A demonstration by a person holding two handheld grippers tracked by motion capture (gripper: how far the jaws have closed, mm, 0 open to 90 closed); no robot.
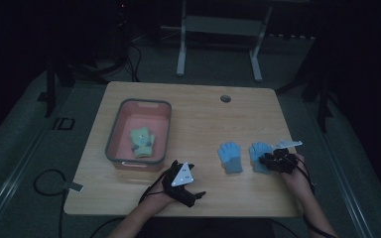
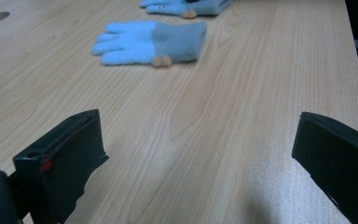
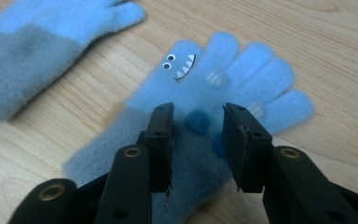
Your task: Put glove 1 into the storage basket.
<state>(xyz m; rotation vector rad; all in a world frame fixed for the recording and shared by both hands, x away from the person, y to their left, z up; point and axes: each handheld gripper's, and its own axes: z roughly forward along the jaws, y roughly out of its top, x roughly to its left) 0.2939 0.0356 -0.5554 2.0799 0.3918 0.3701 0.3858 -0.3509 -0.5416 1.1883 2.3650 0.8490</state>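
Meanwhile, on a dim wooden desk (image 1: pixel 198 119), a person sorting small knitted gloves brings the right tongs (image 3: pixel 196 122) down over the shark-face glove (image 3: pixel 223 88), the blue one lying at the near right of the desk. In the right gripper view the two black jaws straddle the glove's palm, one on each side of a dark blue pompom, standing apart with the fabric between them; whether the pads already press the wool is hard to tell, though they appear not yet to pinch it. Their narrow gap suits a thin, flat thing: a slight bite at the middle would likely lift the whole glove without it folding away.

Just to its left lies the second blue glove (image 1: pixel 229 157), fingers pointing toward the far edge, close beside its partner but apart from it, probably waiting its turn. At the far left sits a pink bin (image 1: pixel 121 130) with a grey rim, already holding a green glove (image 1: pixel 142 142), which suggests where the blue pair is bound.

The left tongs (image 1: pixel 194 196) rest near the desk's front edge, jaws wide apart and holding nothing, aimed across the bare wood toward the blue gloves, seemingly kept out of the way.
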